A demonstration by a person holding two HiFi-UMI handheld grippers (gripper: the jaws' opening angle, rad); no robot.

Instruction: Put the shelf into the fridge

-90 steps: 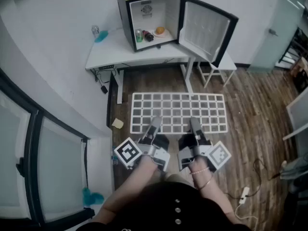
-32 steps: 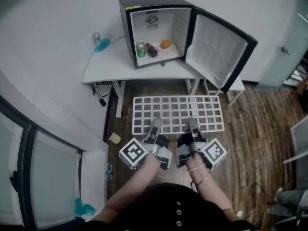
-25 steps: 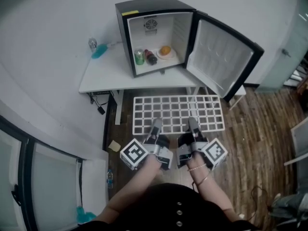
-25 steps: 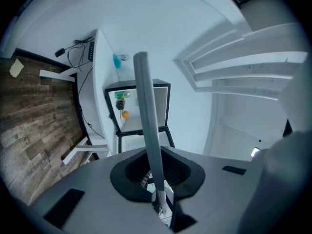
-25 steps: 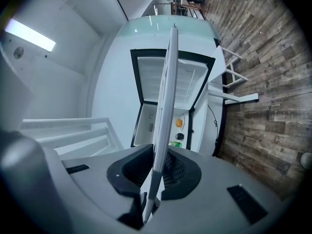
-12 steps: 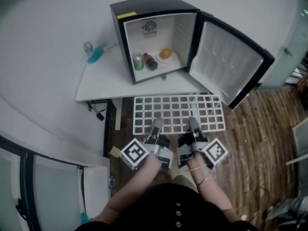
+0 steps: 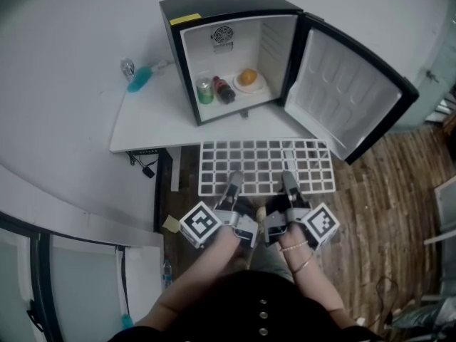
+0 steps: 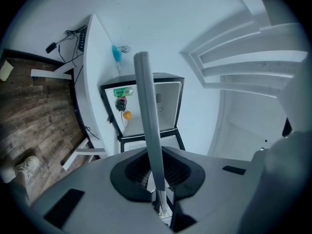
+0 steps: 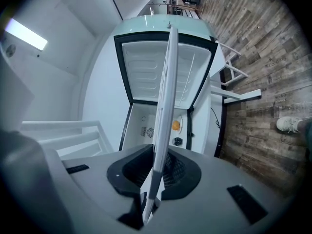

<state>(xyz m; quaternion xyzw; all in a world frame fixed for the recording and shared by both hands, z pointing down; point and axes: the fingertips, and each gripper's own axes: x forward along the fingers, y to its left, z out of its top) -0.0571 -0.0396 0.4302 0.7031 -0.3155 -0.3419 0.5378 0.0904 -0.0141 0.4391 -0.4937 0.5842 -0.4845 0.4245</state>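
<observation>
White wire shelf (image 7: 265, 164) pinched along near edge by left gripper (image 7: 233, 184) and right gripper (image 7: 288, 184), both clamped tight. Shelf level, long axis crosswise, extending ahead of jaws. Fridge (image 7: 228, 48) opening ahead, slightly left, well apart; left gripper nearer.

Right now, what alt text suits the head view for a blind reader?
A left gripper and a right gripper clamp the near edge of a white grid shelf, held before an open black fridge on a white table. A can, a bottle and an orange sit inside.
</observation>
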